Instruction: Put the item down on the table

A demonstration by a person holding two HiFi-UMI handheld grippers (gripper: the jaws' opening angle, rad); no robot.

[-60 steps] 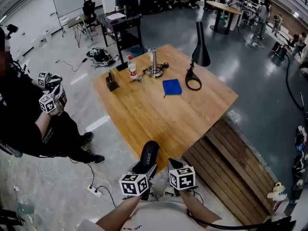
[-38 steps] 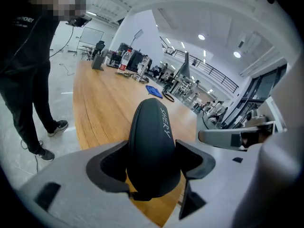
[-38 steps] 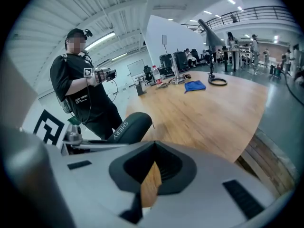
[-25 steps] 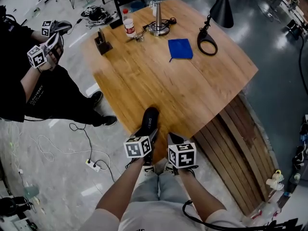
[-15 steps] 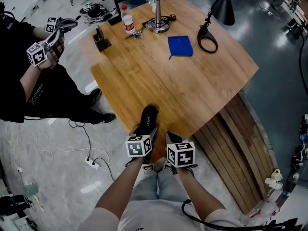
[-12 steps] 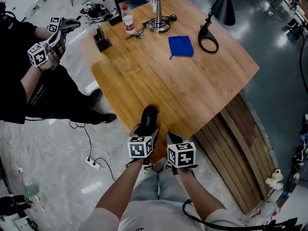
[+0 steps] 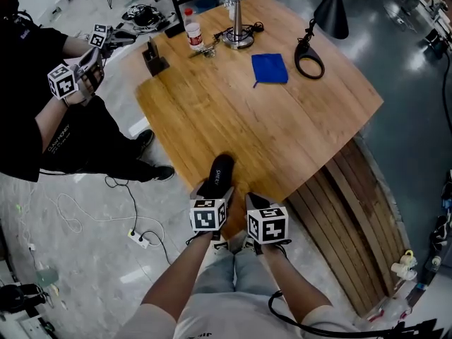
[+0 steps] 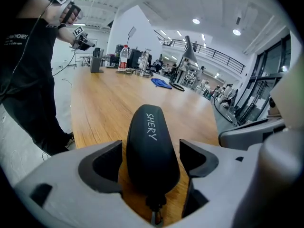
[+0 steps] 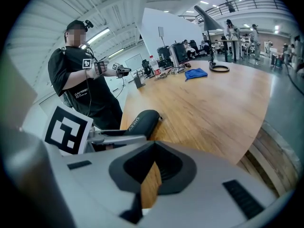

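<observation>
There was one wooden table [image 7: 282, 133], and every place here is told from it. One other person [image 7: 42, 119] stood off its far left corner, holding two marker-cube grippers. One black lamp [image 7: 332, 13] stood at its far edge.

I held two tongs at its near edge. My left gripper [image 7: 214, 198] had its jaws pressed on the sides of the one black case [image 7: 219, 176], which lay on the table's near edge. My right gripper [image 7: 256, 205] hung just off that edge with its jaws together, holding nothing.

At the far end of the table lay one blue cloth [image 7: 270, 68], one black ring [image 7: 308, 56], one metal stand [image 7: 238, 27], one bottle [image 7: 193, 34] and one small black holder [image 7: 154, 58].

Only the head view showed the wooden planks [image 7: 339, 217] under the table's right side. Only the left gripper view showed the case between my jaws. Only the right gripper view showed its own closed pads.
</observation>
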